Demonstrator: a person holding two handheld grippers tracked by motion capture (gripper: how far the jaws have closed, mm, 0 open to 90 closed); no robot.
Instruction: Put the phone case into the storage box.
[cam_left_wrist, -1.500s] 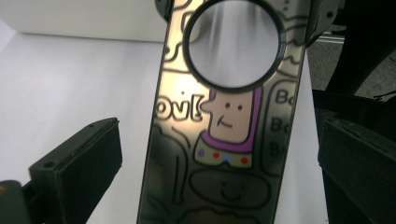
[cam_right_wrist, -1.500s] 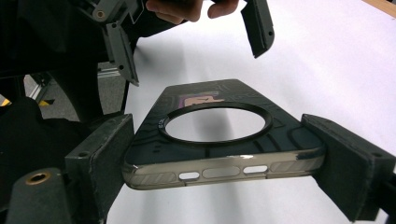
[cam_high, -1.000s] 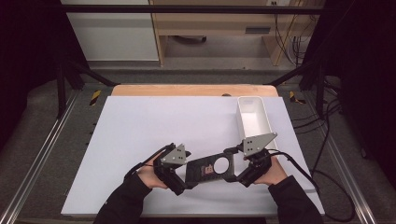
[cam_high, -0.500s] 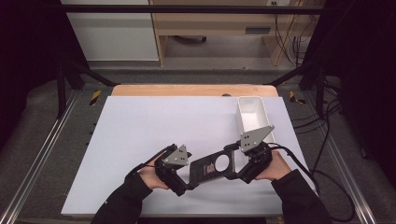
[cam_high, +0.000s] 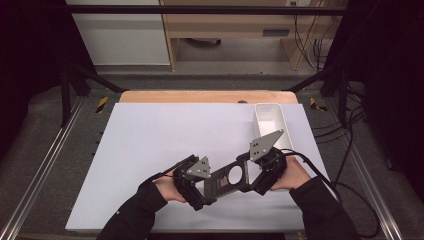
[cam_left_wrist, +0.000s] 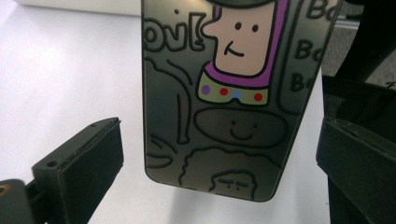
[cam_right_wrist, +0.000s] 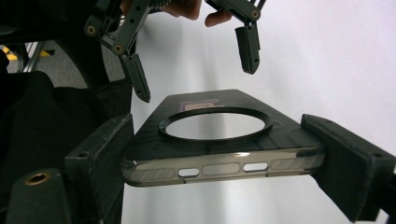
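Near the front edge of the worktop (cam_high: 150, 130): two hands meet, each holding one gripper, with one phone case (cam_high: 227, 177) between them.
Left hand (cam_high: 167, 186): comes in from the lower left in a dark sleeve, its gripper pointing right and a little away from the person.
Left gripper (cam_left_wrist: 219, 154): jaws apart, one on each side of the case's near end (a clear gap shows at the left jaw; at the right jaw I cannot tell whether it touches).
Right hand (cam_high: 292, 175): comes in from the lower right, sleeve dark, its gripper pointing left toward the other.
Right gripper (cam_right_wrist: 219, 161): jaws clamped on the case's two long edges, holding it flat and above the white surface.
Phone case: one, smoky translucent, with a ring on its upper face and cartoon drawings on the other (faces, lettering, coloured dots).
White bin (cam_high: 270, 122): one, oblong, at the right rear of the worktop, well apart from the case.
Grey three-cornered plates: two, one atop each gripper.
Cables: one trails from each gripper; the right one loops off past the worktop's right edge.
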